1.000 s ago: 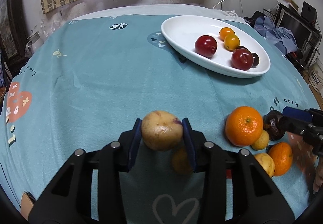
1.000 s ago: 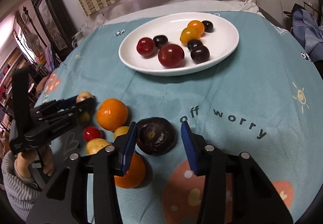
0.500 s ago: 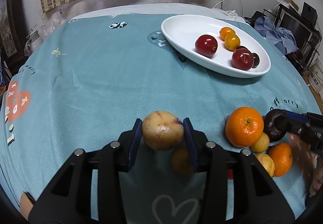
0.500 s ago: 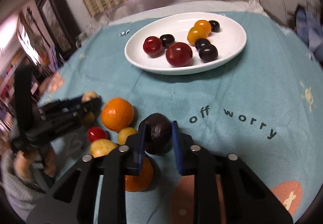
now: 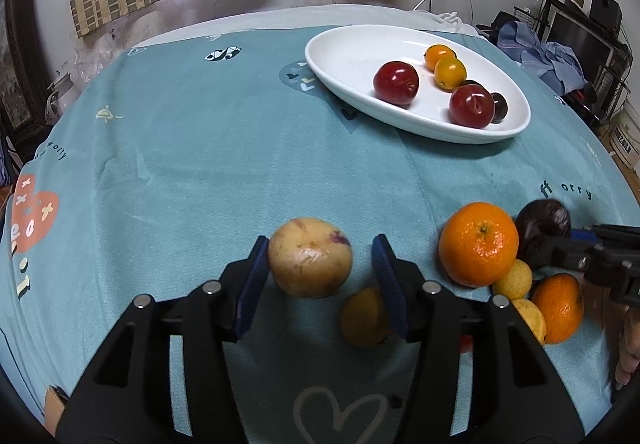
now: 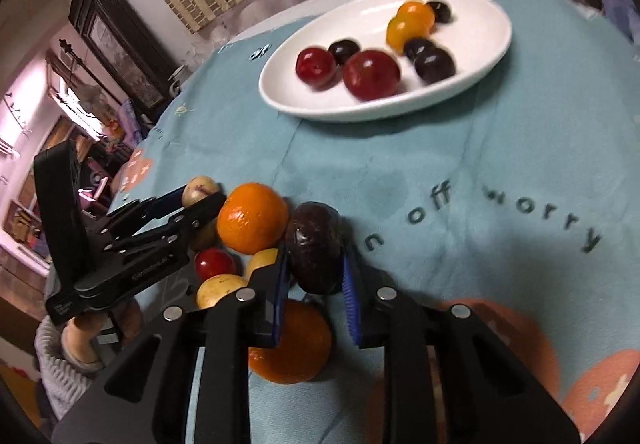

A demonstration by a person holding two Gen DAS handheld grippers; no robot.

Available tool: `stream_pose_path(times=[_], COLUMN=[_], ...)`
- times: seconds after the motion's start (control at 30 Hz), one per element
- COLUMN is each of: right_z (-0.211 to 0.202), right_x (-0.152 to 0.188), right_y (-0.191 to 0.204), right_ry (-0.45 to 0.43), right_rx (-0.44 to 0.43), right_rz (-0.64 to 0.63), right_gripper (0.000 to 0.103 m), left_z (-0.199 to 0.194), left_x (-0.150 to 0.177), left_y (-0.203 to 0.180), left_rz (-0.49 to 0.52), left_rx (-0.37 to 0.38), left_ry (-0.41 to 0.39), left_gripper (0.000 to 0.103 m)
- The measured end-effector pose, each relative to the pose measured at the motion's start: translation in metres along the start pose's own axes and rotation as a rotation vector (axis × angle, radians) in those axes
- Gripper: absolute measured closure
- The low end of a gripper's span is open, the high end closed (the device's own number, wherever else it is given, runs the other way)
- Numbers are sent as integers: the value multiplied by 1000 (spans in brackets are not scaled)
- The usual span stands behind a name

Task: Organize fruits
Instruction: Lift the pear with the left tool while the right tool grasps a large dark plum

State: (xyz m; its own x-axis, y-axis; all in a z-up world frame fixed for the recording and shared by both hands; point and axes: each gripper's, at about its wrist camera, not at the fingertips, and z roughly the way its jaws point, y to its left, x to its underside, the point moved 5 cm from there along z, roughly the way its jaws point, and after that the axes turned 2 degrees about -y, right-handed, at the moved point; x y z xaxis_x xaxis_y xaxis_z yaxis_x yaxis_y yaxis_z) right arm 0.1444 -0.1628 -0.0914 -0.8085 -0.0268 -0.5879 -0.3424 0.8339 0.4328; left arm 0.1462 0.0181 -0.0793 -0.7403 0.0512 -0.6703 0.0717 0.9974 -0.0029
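The left gripper (image 5: 318, 270) is spread, and the pale yellow fruit (image 5: 310, 258) is touched only by its left pad. A small yellow fruit (image 5: 362, 318) is partly hidden behind the right finger. The dark purple fruit (image 6: 316, 248) is clamped in the right gripper (image 6: 314, 276), near the tablecloth (image 5: 200, 148); contact cannot be determined.

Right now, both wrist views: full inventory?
cloth: 1, teal, under everything
plate: 1, white, far right
red plums: 2, red, on plate
kumquats: 2, orange, on plate
dark plums: 4, near-black, on plate
oranges: 2, orange, near pile
yellow fruits: 3, yellow, near pile
red fruit: 1, red, near pile
pale fruit: 1, tan, between left claw fingers
purple fruit: 1, dark, in right claw
left claw: open
right claw: shut
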Motion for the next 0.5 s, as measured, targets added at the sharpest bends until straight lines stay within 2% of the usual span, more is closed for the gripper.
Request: stream_pose_path(times=[0.03, 0.1, 0.2, 0.33, 0.5], right_z=[-5, -12, -14, -14, -30], right_x=[-2, -7, -9, -11, -19], right_y=[-1, -4, -9, -11, -23], right_ry=[-20, -52, -59, -54, -108], right_rx=[3, 12, 19, 19, 15], right_rz=[6, 13, 28, 37, 69], right_gripper=[79, 79, 79, 79, 79], left_z=[0, -1, -2, -3, -12], left_x=[0, -1, 0, 0, -6], left_y=[1, 4, 8, 8, 17], left_rz=[-8, -23, -50, -55, -89], left_rx=[7, 13, 38, 29, 24], left_ry=[2, -2, 2, -4, -34], left_gripper=[51, 62, 63, 63, 63])
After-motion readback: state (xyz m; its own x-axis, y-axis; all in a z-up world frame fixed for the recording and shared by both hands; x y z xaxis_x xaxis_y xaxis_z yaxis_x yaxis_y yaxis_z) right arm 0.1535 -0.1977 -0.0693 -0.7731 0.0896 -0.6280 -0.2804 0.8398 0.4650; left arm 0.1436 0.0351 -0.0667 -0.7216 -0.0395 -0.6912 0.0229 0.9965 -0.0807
